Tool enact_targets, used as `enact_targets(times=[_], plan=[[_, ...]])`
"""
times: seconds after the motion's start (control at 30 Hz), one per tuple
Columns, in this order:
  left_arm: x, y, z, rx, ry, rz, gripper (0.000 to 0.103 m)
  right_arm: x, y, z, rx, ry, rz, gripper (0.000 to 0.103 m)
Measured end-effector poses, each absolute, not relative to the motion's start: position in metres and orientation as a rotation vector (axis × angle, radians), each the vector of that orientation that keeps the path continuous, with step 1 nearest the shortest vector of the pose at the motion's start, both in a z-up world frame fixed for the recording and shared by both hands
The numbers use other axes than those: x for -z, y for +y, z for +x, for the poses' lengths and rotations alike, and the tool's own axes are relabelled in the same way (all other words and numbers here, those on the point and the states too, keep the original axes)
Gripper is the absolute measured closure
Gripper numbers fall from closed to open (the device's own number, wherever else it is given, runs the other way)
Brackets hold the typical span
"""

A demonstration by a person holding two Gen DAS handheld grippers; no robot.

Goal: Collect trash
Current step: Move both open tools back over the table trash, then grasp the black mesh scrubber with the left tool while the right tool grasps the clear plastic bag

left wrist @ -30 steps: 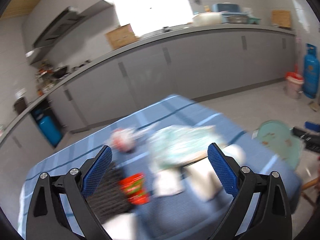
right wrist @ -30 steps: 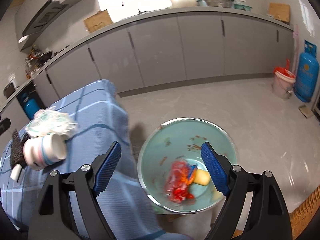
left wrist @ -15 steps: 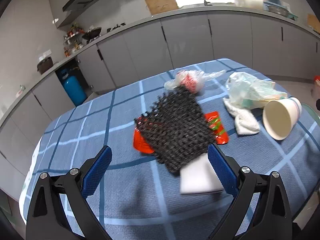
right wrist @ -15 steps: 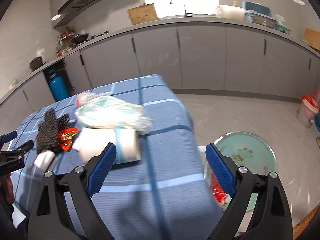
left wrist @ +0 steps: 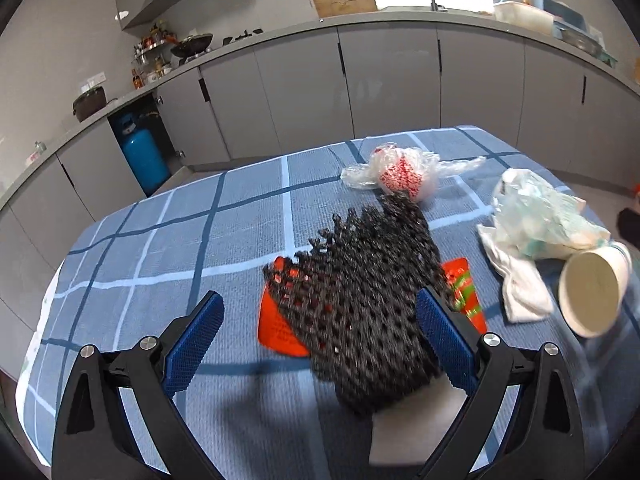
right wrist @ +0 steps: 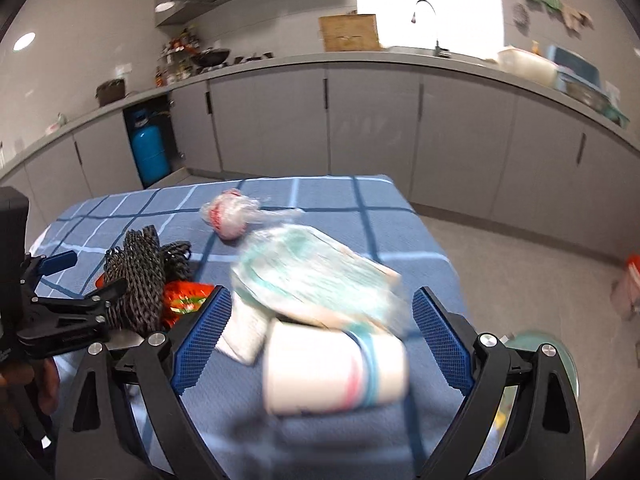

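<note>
Here, the largest thing is one table with a blue checked cloth (left wrist: 168, 240), and all the trash still lies on it. I count six pieces.

One black mesh net (left wrist: 368, 304) lies near the middle and covers part of one red flat packet (left wrist: 280, 320); a white piece, which I cannot name, sticks out from under the near end of the net. One crumpled clear bag with pale green print (right wrist: 316, 276) lies on the right side of the table and rests against one white paper cup (right wrist: 332, 376), which is on its side. One white crumpled tissue (left wrist: 520, 288) is just beside the cup and partly under the bag. One small clear bag with red print (left wrist: 404, 176) lies farther back, apart from the others.

On the floor, right of the table, the rim of one pale green basin (right wrist: 560, 356) shows.

The left gripper (left wrist: 320, 336) hangs over the net with its jaws wide, and its pads do not press on the net. The right gripper (right wrist: 322, 336) has its jaws wide too; they have just been opening, and the cup lies between them, not squeezed.
</note>
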State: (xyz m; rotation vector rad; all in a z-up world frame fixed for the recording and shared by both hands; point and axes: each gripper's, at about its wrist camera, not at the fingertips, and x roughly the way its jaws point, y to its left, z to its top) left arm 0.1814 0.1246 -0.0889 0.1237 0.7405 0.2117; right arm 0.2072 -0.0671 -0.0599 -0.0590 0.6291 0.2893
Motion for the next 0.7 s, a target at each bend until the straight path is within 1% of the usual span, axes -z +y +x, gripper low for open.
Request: enact_targets(times=[0.17,0.27,0.33,0.4,0.47,0.5,0.53,0.57,0.6,0.63,0.67,0.7], plan=[[0.094,0.126,0.196,-0.206,0.748,0.119,0.008,0.07,-0.029,0.232,-0.306,0.658,-0.134,0.012],[0.101,0.126,0.204,-0.192,0.77,0.11,0.008,0.078,-0.017,0.24,-0.307,0.689,-0.166,0.014],[0.104,0.128,0.208,-0.182,0.776,0.102,0.008,0.085,-0.009,0.246,-0.311,0.723,-0.196,0.028],[0.105,0.129,0.209,-0.173,0.776,0.096,0.008,0.093,-0.005,0.253,-0.327,0.772,-0.2,0.059],[0.106,0.131,0.209,-0.156,0.777,0.081,0.01,0.098,-0.005,0.253,-0.335,0.783,-0.209,0.069],[0.106,0.131,0.21,-0.152,0.777,0.078,0.016,0.1,-0.003,0.252,-0.347,0.786,-0.211,0.078],[0.107,0.132,0.209,-0.139,0.779,0.073,0.021,0.1,-0.003,0.251,-0.352,0.785,-0.21,0.08],[0.107,0.132,0.21,-0.123,0.785,0.066,0.031,0.1,-0.002,0.25,-0.353,0.782,-0.21,0.085],[0.108,0.132,0.21,-0.114,0.789,0.061,0.037,0.099,-0.002,0.249,-0.355,0.775,-0.212,0.087],[0.108,0.131,0.209,-0.102,0.789,0.061,0.049,0.098,-0.002,0.248,-0.357,0.77,-0.213,0.087],[0.108,0.13,0.209,-0.095,0.788,0.061,0.054,0.095,-0.001,0.247,-0.355,0.756,-0.218,0.088],[0.107,0.129,0.208,-0.096,0.782,0.068,0.062,0.093,-0.001,0.246,-0.356,0.748,-0.219,0.089]])
